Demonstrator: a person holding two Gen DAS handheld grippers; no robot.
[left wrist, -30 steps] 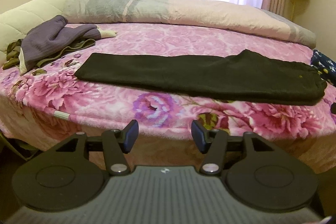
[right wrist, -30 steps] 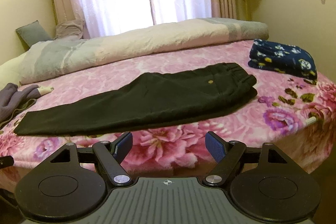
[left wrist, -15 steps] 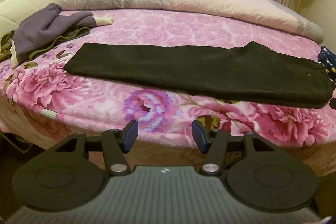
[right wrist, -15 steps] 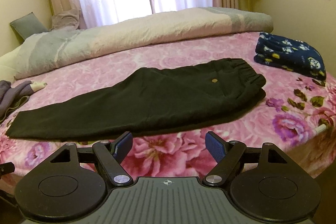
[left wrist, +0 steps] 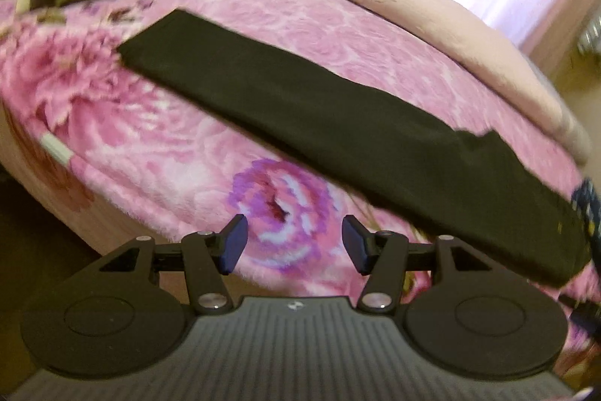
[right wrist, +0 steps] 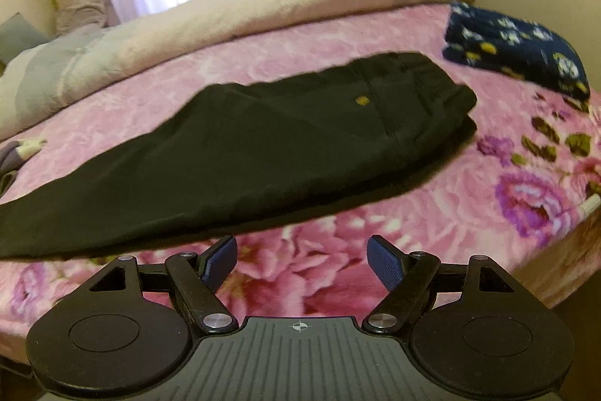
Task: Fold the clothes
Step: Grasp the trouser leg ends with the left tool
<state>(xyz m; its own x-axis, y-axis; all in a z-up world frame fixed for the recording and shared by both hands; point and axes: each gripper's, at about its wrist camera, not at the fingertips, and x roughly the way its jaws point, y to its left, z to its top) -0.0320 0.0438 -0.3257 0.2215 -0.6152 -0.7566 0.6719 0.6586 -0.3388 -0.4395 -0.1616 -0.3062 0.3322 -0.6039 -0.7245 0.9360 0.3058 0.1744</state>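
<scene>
The round bed under its pink rose-printed blanket (left wrist: 157,123) is being viewed steeply downward from each wrist camera, close over the near edge. The left view is being rolled, with the long black folded trousers (left wrist: 338,123) running diagonally ahead of the fingers. In the right view the trousers (right wrist: 263,145) are being seen ahead, waistband to the right. The trousers and blanket (right wrist: 469,198) are being shared by both views.

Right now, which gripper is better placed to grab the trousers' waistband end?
Probably the right. The right gripper faces the black trousers near their waistband; the left gripper faces the leg end. Both jaws are empty, the left's closing slightly.
</scene>
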